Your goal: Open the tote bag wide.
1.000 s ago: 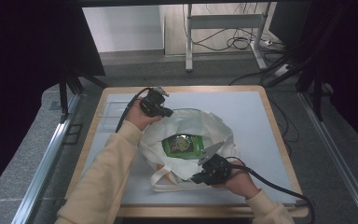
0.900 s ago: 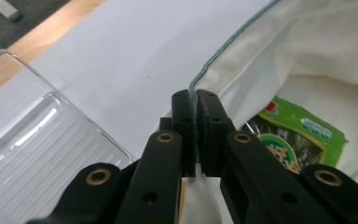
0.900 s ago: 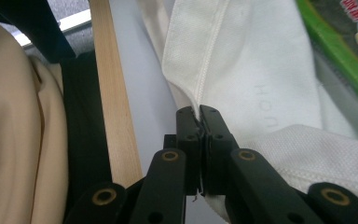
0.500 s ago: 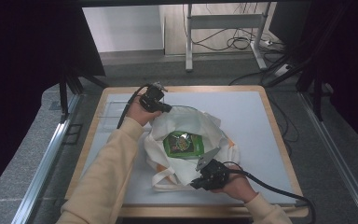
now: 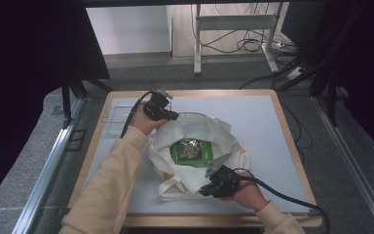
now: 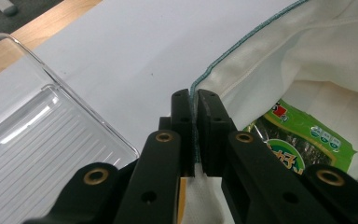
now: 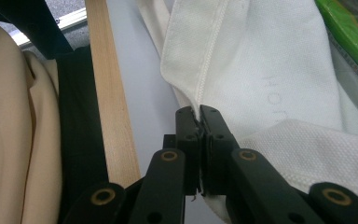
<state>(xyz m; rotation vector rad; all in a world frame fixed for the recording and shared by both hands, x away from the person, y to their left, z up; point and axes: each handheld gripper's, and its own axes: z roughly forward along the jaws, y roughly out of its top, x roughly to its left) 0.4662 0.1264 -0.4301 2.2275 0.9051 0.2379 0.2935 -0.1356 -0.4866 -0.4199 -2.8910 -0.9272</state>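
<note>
Bag [image 5: 195,131]: I keep its mouth wide
Left gripper [image 6: 195,100]: clamps far rim
Right gripper [image 7: 199,114]: clamps near rim, tension even

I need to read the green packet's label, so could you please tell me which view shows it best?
The left gripper view: the packet lies close inside the bag, its print large, though partly cut off by the tool. The high view shows the whole packet, but small. The right gripper view catches just a green edge.

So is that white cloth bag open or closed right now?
Open. The left tongs and right tongs pinch opposite edges of the white bag, spreading its mouth, and a green packet shows inside.
</note>
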